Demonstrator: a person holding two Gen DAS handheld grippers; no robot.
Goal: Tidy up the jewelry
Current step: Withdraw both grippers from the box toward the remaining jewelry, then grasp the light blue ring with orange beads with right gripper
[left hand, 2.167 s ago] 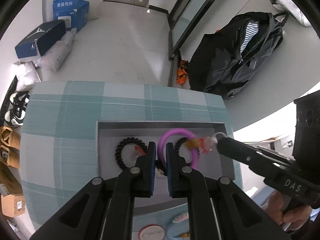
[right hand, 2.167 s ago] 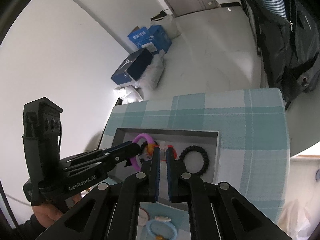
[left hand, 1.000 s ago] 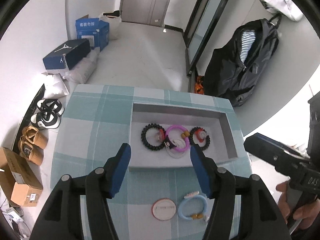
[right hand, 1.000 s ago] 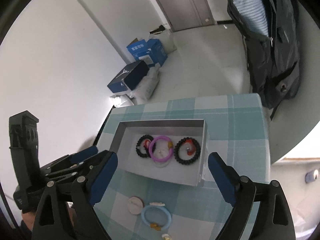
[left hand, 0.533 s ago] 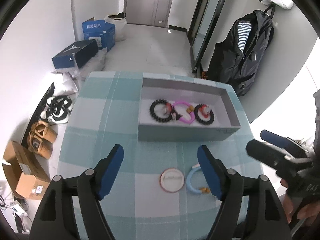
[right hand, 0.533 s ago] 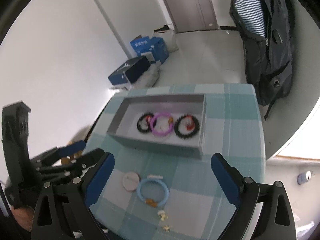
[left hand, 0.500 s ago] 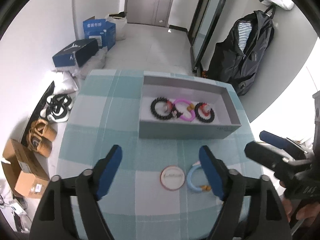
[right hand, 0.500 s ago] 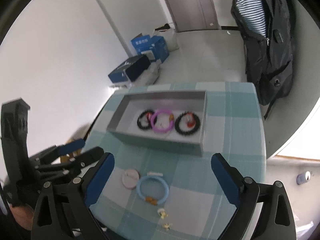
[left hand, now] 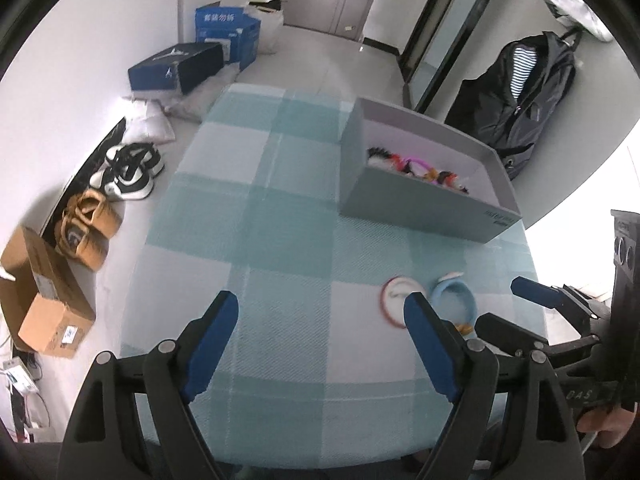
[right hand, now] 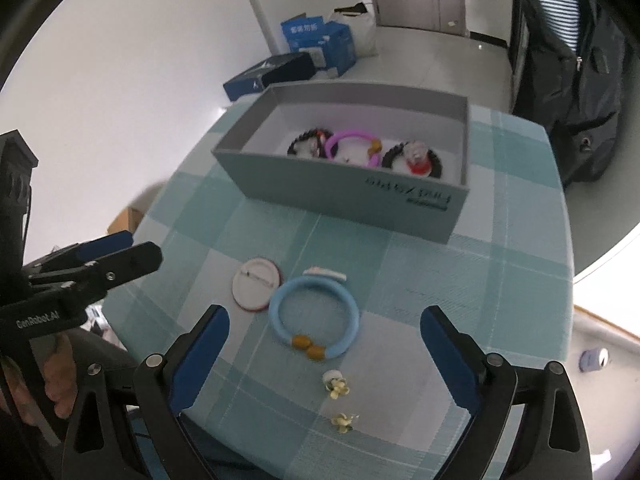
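1. Three pieces are already lying in the open grey cardboard box (right hand: 344,184), which is sitting toward the far edge of the teal-and-white checked tablecloth (right hand: 480,280): a black beaded bracelet (right hand: 306,140) at the left, a purple plastic bangle (right hand: 352,146) in the middle and a second black beaded bracelet with a red-and-white charm (right hand: 414,158) at the right, all touching in a row.

2. Four pieces are waiting outside the box, between its near wall and the near edge of the cloth: a light-blue bangle with amber beads (right hand: 314,316), a round white pin badge with a red rim (right hand: 257,284) touching its left side, and two small yellow flower-shaped earrings (right hand: 336,386), (right hand: 342,420) closer to the near edge.

3. A small white piece is lying at the blue bangle's far rim; it is too blurred to name, possibly a clip.

4. The right gripper (right hand: 324,354) is hanging above the blue bangle, jaws spread wide and carrying nothing.

5. The left gripper (left hand: 320,344) is hovering over bare cloth near the near edge, also spread wide and carrying nothing; the badge (left hand: 398,298) is sitting just beyond its right finger.

6. Judgement: the task is running a bit under halfway, with the blue bangle looking like the next pick.
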